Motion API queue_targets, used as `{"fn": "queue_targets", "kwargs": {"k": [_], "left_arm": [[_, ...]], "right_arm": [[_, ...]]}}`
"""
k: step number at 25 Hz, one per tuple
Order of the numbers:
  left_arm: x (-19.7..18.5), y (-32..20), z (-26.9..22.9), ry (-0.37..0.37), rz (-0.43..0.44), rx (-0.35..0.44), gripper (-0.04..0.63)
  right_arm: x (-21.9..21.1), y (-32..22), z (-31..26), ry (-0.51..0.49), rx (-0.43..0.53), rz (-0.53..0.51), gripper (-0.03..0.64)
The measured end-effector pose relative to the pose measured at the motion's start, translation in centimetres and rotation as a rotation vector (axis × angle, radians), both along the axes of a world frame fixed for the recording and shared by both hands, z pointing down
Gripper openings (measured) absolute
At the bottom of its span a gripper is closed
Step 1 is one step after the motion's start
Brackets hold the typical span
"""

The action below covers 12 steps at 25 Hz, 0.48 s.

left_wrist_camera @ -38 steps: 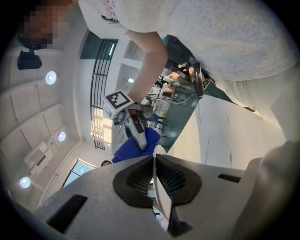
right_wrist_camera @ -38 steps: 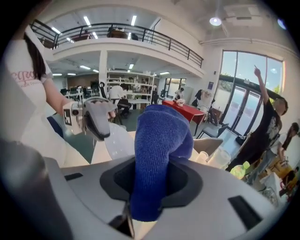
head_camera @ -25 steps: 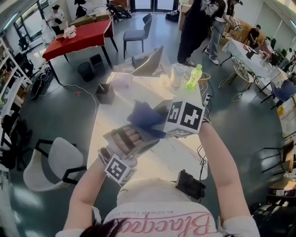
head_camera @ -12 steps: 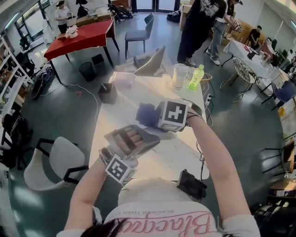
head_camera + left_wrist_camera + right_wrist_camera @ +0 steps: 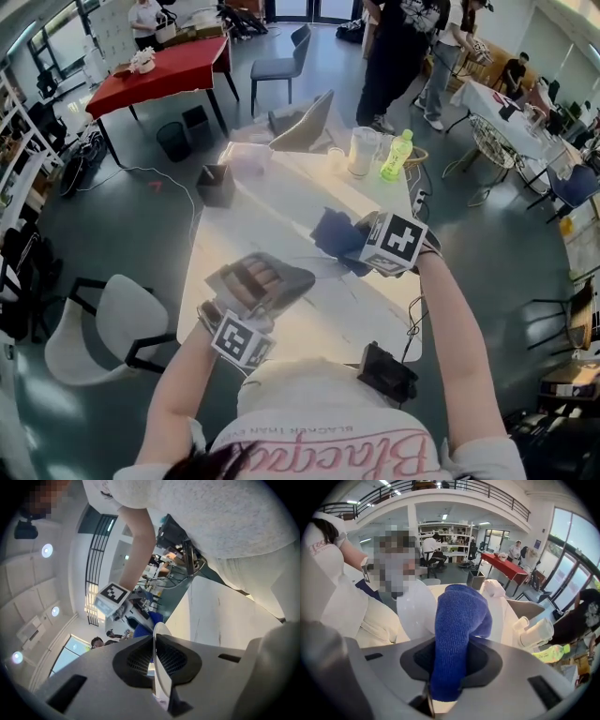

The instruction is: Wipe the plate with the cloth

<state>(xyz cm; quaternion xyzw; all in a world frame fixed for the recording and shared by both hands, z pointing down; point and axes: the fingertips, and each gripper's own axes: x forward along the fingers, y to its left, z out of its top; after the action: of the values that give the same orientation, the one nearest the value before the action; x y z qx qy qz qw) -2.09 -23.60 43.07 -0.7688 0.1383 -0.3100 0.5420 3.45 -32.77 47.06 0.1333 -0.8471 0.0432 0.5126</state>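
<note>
left gripper (image 5: 154,662) pinches plate (image 5: 159,631) — right gripper (image 5: 449,670), cloth (image 5: 461,616)

Open-plan office or lab hall: white desk (image 5: 272,197), red table (image 5: 164,77), grey chair (image 5: 279,67), shelves (image 5: 447,534), railed mezzanine (image 5: 487,491), tall windows (image 5: 576,536), people (image 5: 398,47) at other tables.

White plate (image 5: 162,677) stands clamped edge-on in the left gripper (image 5: 154,640), bunched blue knit cloth (image 5: 460,616) in the right gripper (image 5: 453,644).

plate (image 5: 161,634) 1 | cloth (image 5: 459,620) 1 | hand-held gripper (image 5: 157,667) (image 5: 447,667) 2 | green bottle (image 5: 396,156) 1
</note>
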Motion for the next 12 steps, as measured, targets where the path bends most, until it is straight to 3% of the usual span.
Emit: {"fn": "queue_targets", "kwargs": {"k": [4,8,12], "left_arm": [[-1.0,-1.7,-0.2,0.116,-0.105,-0.101,0.018],[-2.2,-3.6,0.5,0.248,-0.232,-0.255,0.017],[-3.5,-5.6,1.1,0.385,-0.376,-0.382,0.017]], "right_arm": [[1.1,0.5,-1.1,-0.113,0.038,0.112,0.112],[1.6,0.7,-2.4,-0.313,0.047,0.296,0.112],[1.5,1.3,-3.7,-0.498,0.042,0.397,0.112]]}}
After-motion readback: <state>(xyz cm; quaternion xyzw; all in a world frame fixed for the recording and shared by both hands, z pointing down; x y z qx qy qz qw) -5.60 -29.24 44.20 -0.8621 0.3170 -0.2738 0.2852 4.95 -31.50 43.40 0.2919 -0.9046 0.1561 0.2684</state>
